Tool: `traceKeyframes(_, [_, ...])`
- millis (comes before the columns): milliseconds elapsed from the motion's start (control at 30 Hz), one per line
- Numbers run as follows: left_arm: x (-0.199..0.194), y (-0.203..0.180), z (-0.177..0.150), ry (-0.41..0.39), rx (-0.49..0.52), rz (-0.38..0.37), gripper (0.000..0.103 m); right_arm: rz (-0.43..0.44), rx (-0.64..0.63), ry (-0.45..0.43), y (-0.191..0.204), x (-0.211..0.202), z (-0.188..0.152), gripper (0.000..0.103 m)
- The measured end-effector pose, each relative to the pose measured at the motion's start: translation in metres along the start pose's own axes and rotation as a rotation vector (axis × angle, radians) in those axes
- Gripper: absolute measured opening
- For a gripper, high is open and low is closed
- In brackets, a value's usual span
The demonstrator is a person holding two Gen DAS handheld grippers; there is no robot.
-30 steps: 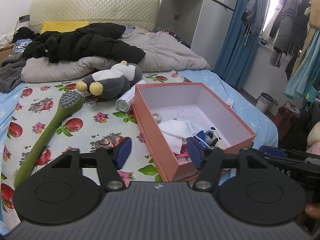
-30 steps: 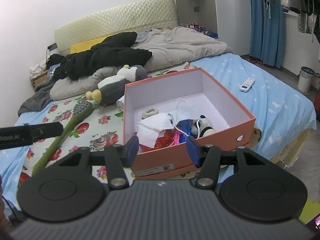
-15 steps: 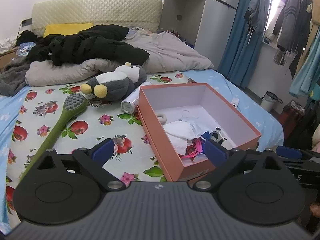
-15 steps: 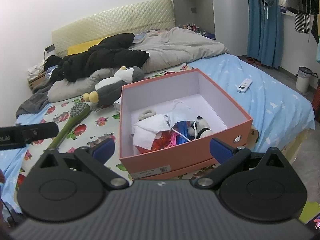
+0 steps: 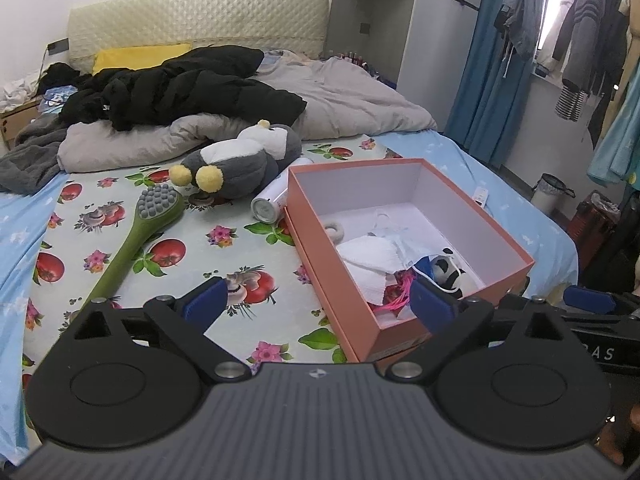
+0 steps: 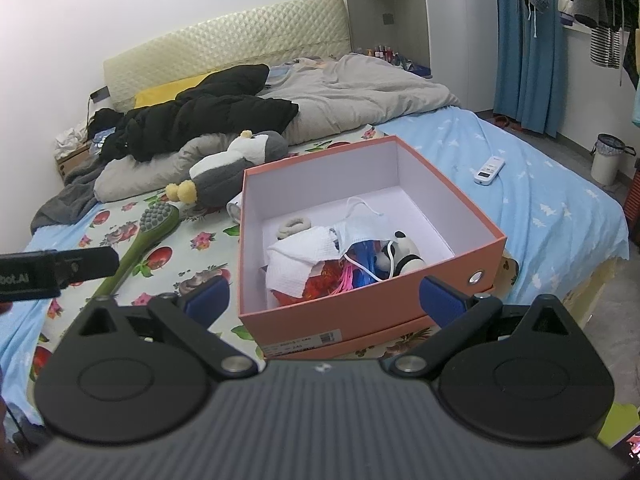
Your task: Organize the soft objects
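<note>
on the fruit-patterned bed sheet (image 5: 120,248), a long green silicone brush with a grey bristled head (image 5: 136,236) lies at the left. beside it rests a grey and white plush penguin with yellow feet (image 5: 240,160), and a white cylindrical bottle (image 5: 270,204) lies touching the open salmon-pink cardboard box (image 6: 360,308). inside the box sit a white cloth (image 6: 300,260), a face mask (image 6: 354,228) and a small panda plush (image 6: 402,256). the left hand-held gripper (image 5: 318,300) and the right hand-held gripper (image 6: 324,300) both hover with jaws spread wide, holding nothing.
</note>
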State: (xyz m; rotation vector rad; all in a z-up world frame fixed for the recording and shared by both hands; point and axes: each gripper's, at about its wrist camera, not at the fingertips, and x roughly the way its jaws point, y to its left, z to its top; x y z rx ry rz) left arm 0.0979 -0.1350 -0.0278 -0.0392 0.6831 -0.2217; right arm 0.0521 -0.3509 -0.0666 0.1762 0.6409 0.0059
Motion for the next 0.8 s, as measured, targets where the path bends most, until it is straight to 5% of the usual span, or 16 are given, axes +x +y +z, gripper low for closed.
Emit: traceKeyframes(800, [-0.0029, -0.0017, -0.0015, -0.003, -0.001, -0.010, 0.099, 0.007, -0.008, -0.001, 0.0018, 0.0007, 0.0019, 0.103])
